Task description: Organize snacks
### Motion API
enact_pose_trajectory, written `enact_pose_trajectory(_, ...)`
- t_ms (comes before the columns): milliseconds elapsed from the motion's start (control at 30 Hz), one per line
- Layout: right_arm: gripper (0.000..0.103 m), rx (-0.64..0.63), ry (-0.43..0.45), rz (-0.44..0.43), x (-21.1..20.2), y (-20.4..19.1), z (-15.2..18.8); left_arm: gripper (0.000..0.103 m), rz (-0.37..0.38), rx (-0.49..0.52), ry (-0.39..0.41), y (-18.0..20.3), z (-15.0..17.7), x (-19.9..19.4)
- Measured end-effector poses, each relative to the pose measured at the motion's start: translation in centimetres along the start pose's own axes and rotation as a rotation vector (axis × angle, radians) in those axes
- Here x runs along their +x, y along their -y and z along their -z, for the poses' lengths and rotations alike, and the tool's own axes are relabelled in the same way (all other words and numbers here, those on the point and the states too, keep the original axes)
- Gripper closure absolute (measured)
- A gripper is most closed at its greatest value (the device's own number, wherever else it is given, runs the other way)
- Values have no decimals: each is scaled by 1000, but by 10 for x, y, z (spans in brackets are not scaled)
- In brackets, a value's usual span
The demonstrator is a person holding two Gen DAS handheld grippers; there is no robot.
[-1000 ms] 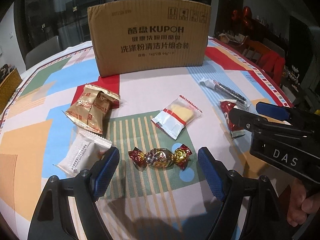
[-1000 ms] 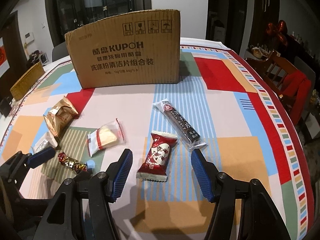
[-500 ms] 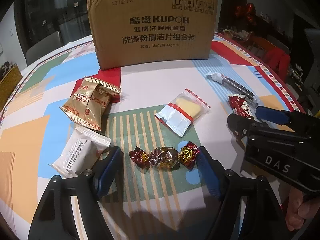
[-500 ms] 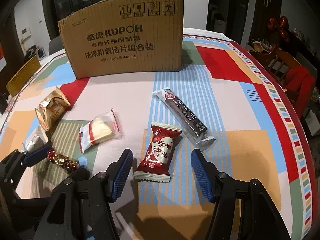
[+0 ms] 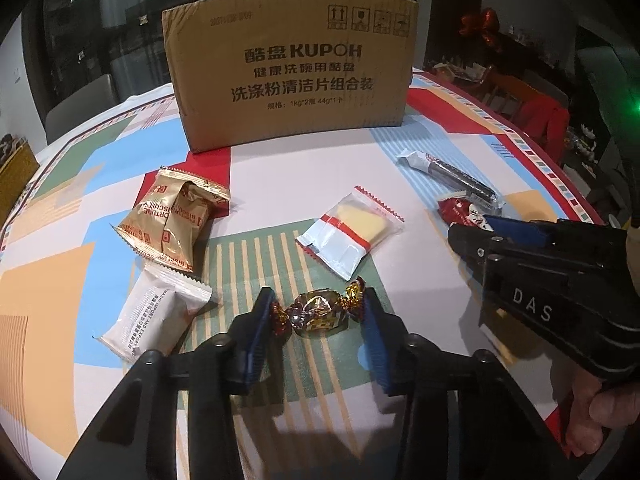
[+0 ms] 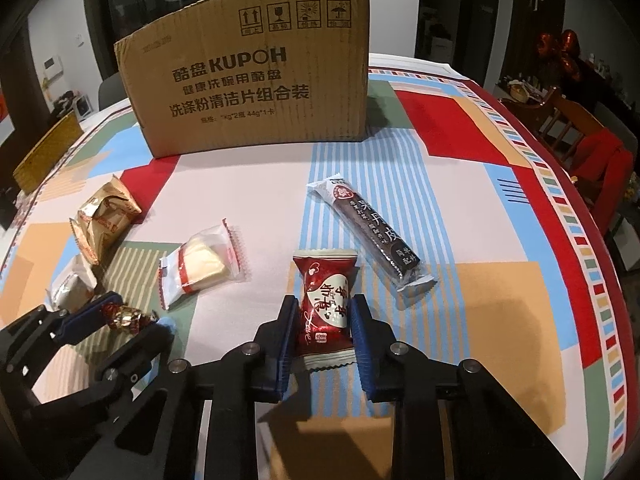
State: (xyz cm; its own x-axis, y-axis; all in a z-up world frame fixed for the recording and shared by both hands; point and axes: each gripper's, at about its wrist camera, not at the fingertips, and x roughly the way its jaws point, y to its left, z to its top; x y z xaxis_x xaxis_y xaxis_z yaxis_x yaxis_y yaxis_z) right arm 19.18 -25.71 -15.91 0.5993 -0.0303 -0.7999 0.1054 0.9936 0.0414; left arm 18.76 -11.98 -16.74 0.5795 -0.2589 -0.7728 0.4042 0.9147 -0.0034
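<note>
Red snack packet (image 6: pixel 325 307), lengthwise between tool (image 6: pixel 323 316) pads

Gold-and-red foil candy (image 5: pixel 318 312); dark red packet (image 6: pixel 325 305) with white lettering; brown cardboard box (image 6: pixel 256 80); tablecloth (image 6: pixel 480 240) in red, blue, orange blocks.

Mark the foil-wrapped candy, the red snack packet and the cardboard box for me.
foil-wrapped candy (image 5: pixel 318 314), left wrist view, on its gold middle bulge.
red snack packet (image 6: pixel 325 306), right wrist view, on its printed front.
cardboard box (image 6: pixel 256 80), right wrist view, on its lettered front wall.
</note>
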Motion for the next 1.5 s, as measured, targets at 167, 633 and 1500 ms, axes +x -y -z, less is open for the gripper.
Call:
enact_pose_trajectory(167, 78, -13, 1, -12, -3, -4, 1, 67, 7, -13, 3, -2, -1, -2)
enact_pose_trajectory(633, 78, -22, 54, -12, -28, -5, -6, 68, -6, -40, 51, -8, -10, -21)
enact_pose_trajectory(1500, 78, -40, 144, -24, -67, -10, -30, 68, -34, -75, 123, -17, -38, -56)
